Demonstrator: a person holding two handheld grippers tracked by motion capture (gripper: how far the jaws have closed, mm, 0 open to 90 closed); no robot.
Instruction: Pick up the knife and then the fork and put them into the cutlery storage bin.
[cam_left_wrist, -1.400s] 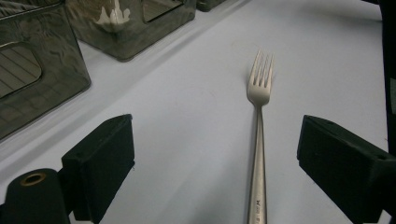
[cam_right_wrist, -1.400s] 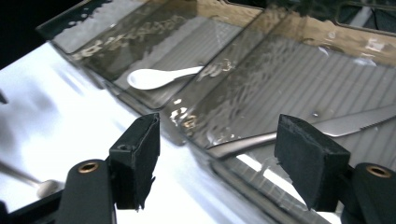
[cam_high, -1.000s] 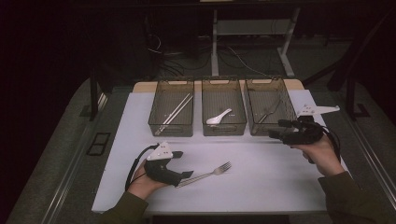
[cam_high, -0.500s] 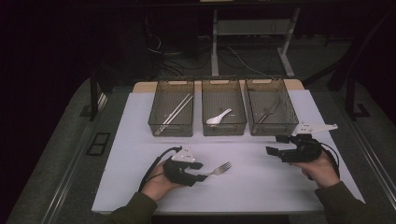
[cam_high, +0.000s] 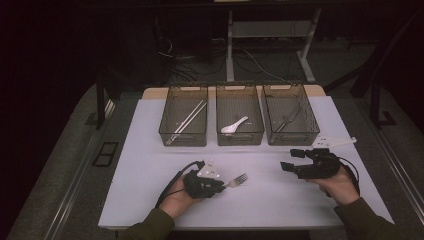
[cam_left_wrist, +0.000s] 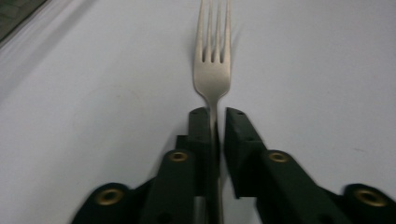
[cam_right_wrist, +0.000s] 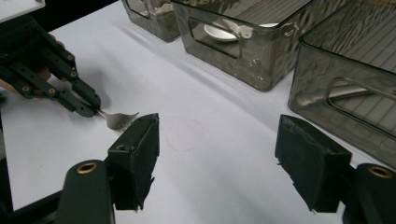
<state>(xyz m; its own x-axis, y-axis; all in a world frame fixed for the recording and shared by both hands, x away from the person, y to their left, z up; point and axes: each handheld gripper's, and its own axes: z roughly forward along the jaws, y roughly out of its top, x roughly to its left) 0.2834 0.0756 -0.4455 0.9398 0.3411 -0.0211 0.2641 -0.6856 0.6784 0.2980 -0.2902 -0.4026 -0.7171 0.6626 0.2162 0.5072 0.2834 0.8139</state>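
A silver fork (cam_high: 239, 179) lies on the white table (cam_high: 150, 150), tines pointing right. My left gripper (cam_high: 221, 186) is at its handle; its jaws have just been closing and now press on the handle. In the left gripper view the fork (cam_left_wrist: 212, 70) runs straight out from between the black pads (cam_left_wrist: 201, 126). My right gripper (cam_high: 290, 160) hovers at the table's right side, pointing left, open with nothing between its jaws. The right gripper view shows that gripper (cam_right_wrist: 217, 135) open over bare table, with the fork (cam_right_wrist: 119, 119) and the left gripper (cam_right_wrist: 86, 105) beyond.
Three smoky clear bins stand in a row at the back. The left bin (cam_high: 183, 141) holds long metal sticks, the middle bin (cam_high: 240, 139) a white spoon (cam_high: 234, 125), and the right bin (cam_high: 292, 140) a metal utensil. Open table lies between the grippers.
My left gripper slid right to the fork and closed on its handle. My right gripper came back from the bins toward the near edge and sank a little.
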